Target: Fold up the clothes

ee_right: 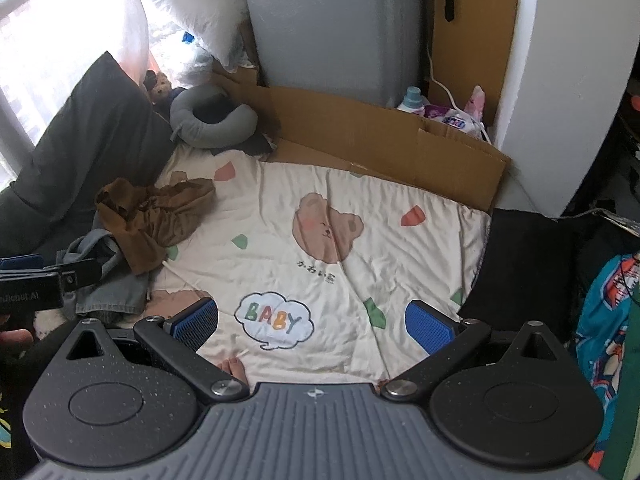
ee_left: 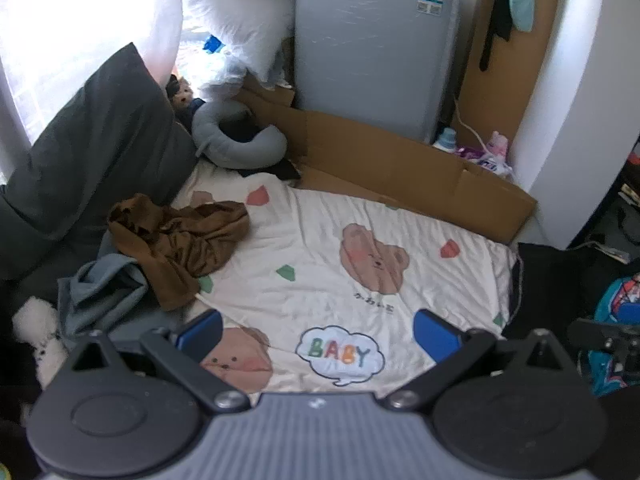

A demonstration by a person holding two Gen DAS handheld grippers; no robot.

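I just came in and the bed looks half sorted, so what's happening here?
A person holds a gripper in each hand above a bear-print sheet spread on the bed. Both the left gripper and right gripper are open and hold nothing. A crumpled brown garment lies at the sheet's left edge, partly on top of a rumpled grey-blue one. Neither is folded yet, so the folding looks not yet begun.

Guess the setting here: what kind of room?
Likely a cramped bedroom or living corner at home: bear-print "BABY" blanket spread out, dark pillow, grey neck pillow, crumpled brown garment waiting.
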